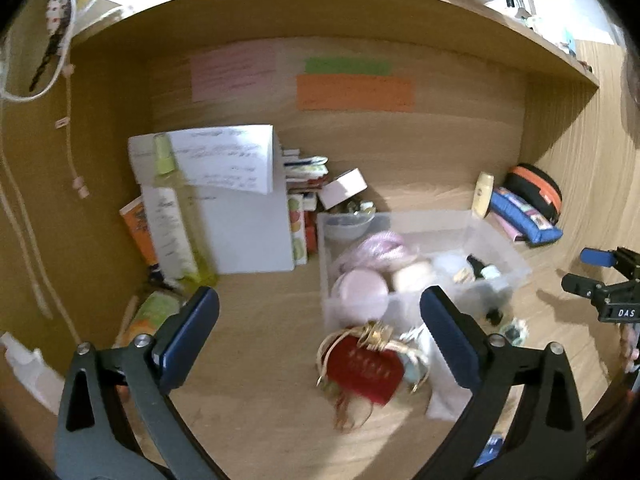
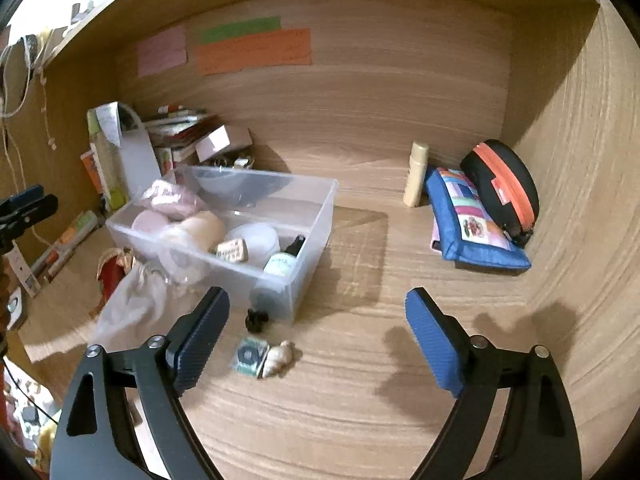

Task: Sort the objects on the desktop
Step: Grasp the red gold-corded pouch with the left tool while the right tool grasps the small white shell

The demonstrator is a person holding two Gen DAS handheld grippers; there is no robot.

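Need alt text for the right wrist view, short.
Right gripper with open, empty jaws hovers over a wooden desk, just above a small seashell and a black clip. Behind them sits a clear plastic bin of toiletries; a blue pouch and black-orange case lie far right.
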